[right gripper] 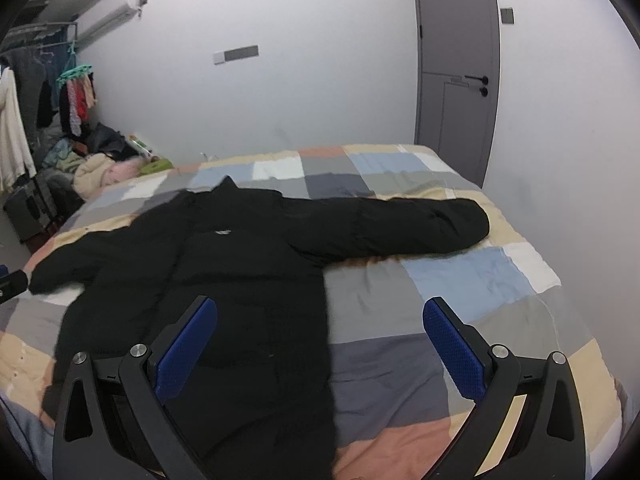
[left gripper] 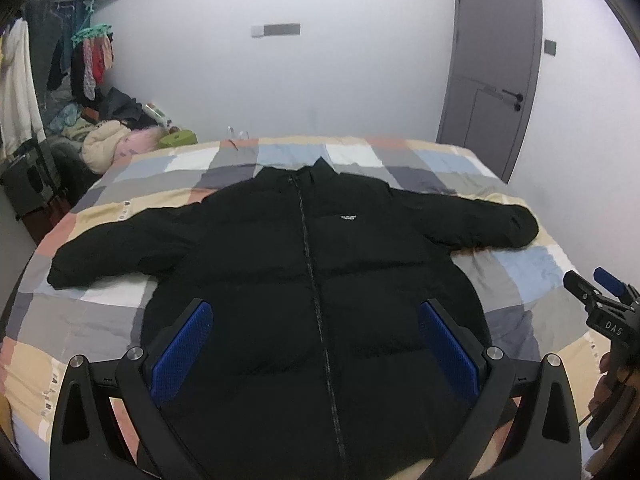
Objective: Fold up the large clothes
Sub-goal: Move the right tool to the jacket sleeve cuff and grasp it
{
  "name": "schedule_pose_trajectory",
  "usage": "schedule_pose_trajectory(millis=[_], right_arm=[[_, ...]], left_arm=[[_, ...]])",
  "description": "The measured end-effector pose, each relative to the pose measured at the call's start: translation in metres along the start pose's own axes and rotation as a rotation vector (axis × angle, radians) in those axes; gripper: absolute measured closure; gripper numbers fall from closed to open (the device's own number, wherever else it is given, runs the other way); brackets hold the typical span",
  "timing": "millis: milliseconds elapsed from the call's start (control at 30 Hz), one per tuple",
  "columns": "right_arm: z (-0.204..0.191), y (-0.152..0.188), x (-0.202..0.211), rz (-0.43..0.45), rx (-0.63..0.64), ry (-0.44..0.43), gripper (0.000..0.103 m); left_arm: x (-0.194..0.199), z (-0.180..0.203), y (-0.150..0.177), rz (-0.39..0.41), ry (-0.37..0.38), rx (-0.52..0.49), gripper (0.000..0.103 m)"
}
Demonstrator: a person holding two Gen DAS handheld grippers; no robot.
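A large black puffer jacket lies flat and face up on the bed, zipped, with both sleeves spread out sideways. My left gripper is open and empty, hovering above the jacket's lower front. My right gripper is open and empty, above the jacket's right hem edge and the bedcover. The jacket also shows in the right wrist view, its right sleeve stretched toward the bed's right side. The right gripper shows at the right edge of the left wrist view.
The bed has a patchwork cover in grey, blue, beige and orange. A pile of clothes and a hanging rack stand at the far left. A grey door is at the back right.
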State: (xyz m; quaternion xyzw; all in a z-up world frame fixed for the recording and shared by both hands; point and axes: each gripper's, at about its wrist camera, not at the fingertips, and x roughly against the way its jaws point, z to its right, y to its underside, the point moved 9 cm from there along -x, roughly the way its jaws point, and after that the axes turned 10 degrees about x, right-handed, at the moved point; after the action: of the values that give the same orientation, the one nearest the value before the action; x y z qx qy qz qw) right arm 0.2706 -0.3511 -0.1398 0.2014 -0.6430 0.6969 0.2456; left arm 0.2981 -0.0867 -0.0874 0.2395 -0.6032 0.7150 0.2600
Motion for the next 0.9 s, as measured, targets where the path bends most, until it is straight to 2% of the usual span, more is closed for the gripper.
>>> schedule_pose_trajectory(millis=[467, 600, 767, 900], right_arm=[[0.079, 0.021, -0.118, -0.077, -0.048, 0.022, 0.000], [0.117, 0.027, -0.167, -0.100, -0.098, 0.020, 0.000], [0.175, 0.035, -0.232, -0.147, -0.154, 0.074, 0.000], [0.214, 0.034, -0.274, -0.142, -0.176, 0.097, 0.000]], left_arm=[[-0.105, 0.019, 0.004, -0.061, 0.005, 0.037, 0.000], [-0.130, 0.013, 0.006, -0.062, -0.008, 0.064, 0.000], [-0.166, 0.006, 0.016, -0.101, -0.028, 0.089, 0.000], [-0.188, 0.003, 0.029, -0.127, -0.052, 0.078, 0.000]])
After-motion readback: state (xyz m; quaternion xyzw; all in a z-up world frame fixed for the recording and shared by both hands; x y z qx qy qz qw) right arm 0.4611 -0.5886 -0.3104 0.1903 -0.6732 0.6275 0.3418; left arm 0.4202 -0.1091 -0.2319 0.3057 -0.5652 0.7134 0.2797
